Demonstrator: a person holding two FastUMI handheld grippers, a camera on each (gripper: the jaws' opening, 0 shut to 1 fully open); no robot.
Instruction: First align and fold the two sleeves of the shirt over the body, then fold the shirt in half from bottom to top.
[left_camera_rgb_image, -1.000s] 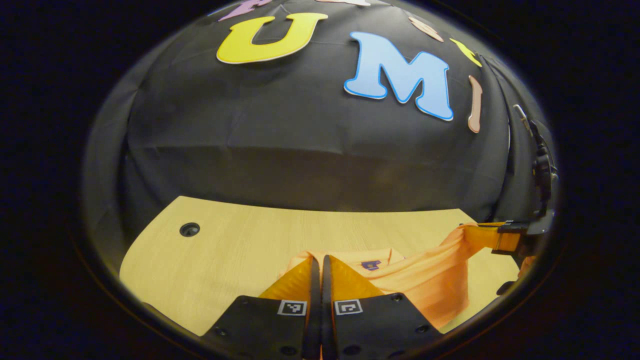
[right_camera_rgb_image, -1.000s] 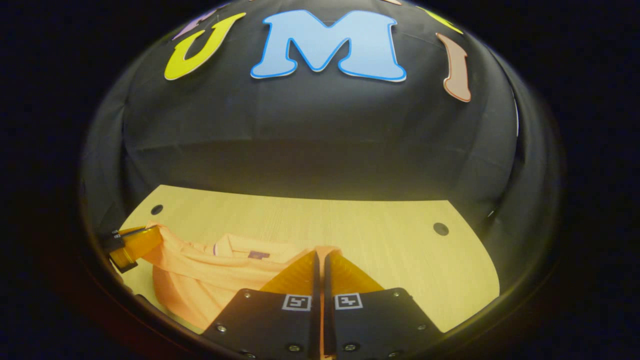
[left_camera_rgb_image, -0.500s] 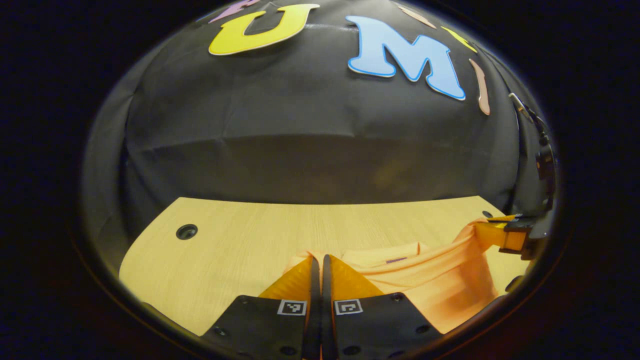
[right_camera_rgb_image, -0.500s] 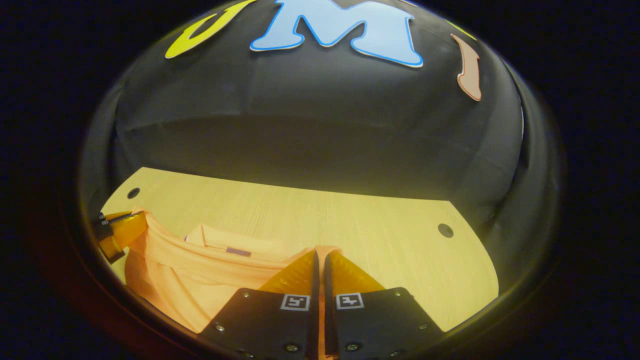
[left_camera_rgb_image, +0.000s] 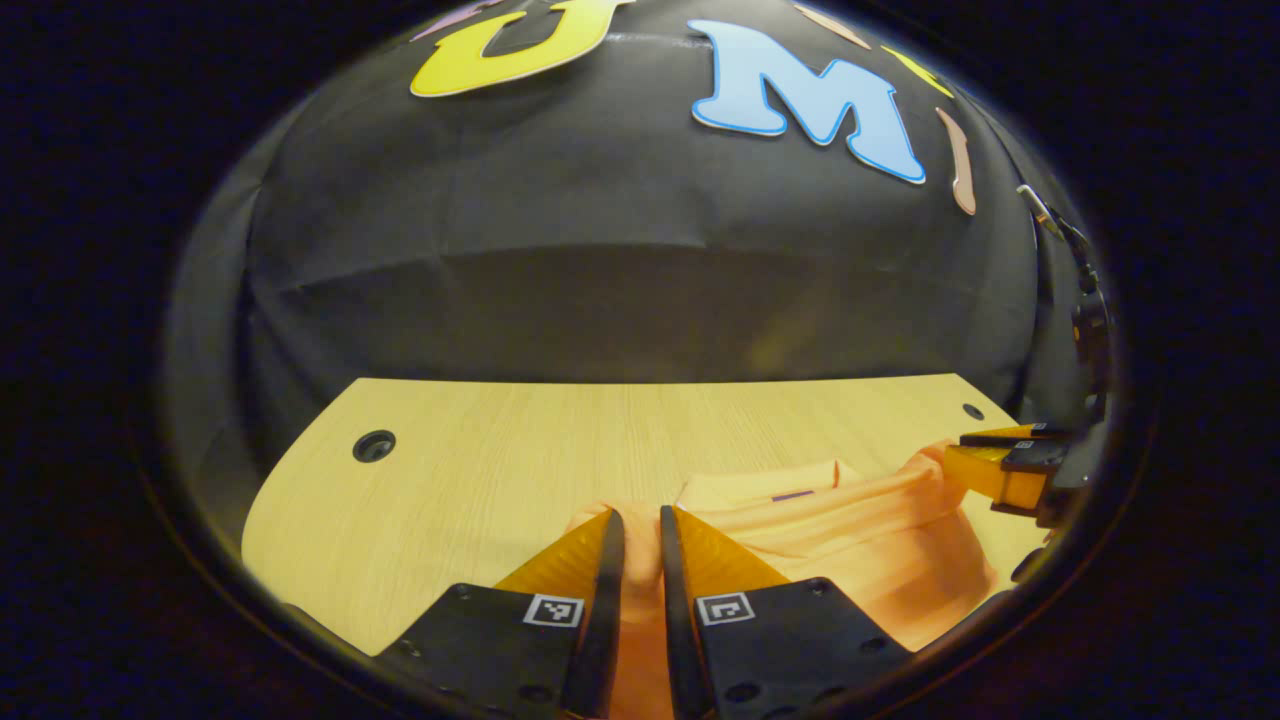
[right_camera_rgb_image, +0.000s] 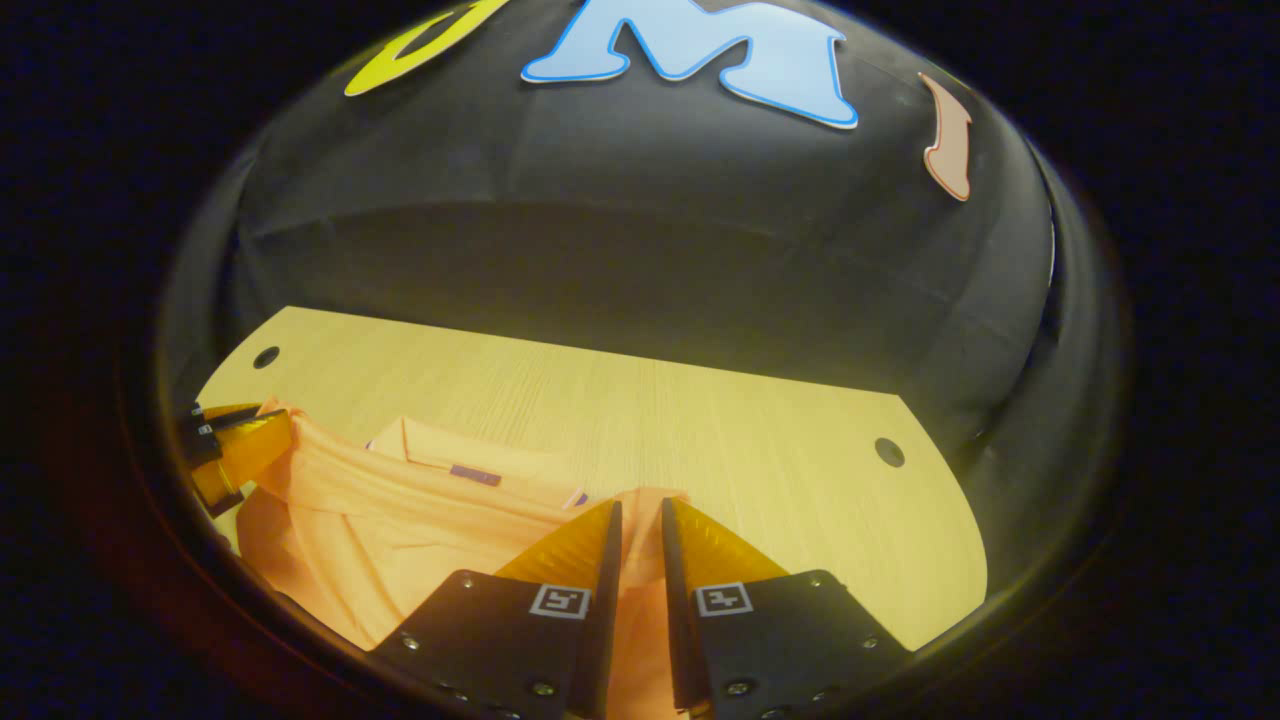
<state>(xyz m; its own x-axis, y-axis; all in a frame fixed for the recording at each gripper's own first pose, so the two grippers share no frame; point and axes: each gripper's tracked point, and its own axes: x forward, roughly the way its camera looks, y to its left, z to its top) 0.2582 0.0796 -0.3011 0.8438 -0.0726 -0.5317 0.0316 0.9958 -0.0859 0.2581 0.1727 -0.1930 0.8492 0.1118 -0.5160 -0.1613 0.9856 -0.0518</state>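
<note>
Both tools pointed forward and slightly down over the wooden table (left_camera_rgb_image: 470, 470), toward the black cloth wall (left_camera_rgb_image: 620, 270) at its far edge.

In the left gripper view, the left gripper (left_camera_rgb_image: 640, 525) had its two fingers parted by a narrow gap. The orange shirt (left_camera_rgb_image: 850, 540) ran up between them, but whether they pressed on the cloth could not be told. From the fingertips the shirt spread away to the right, lying on the table. Its collar sat just ahead and to the right of the tips, with a small purple tag (left_camera_rgb_image: 792, 495) inside it; the writing was too small to read. At the far right of this view the right gripper (left_camera_rgb_image: 985, 455) showed at the shirt's other corner.

In the right gripper view, the right gripper (right_camera_rgb_image: 640, 515) also stood narrowly parted, orange cloth showing in the gap between its fingers. The shirt (right_camera_rgb_image: 400, 510) stretched from the tips off to the left, folded fabric bunched on the table, the collar and tag (right_camera_rgb_image: 475, 475) ahead and left. The left gripper (right_camera_rgb_image: 240, 440) appeared at the far left edge, touching the shirt's corner.

Square black-and-white markers (right_camera_rgb_image: 560, 601) sat on each gripper's body.
</note>
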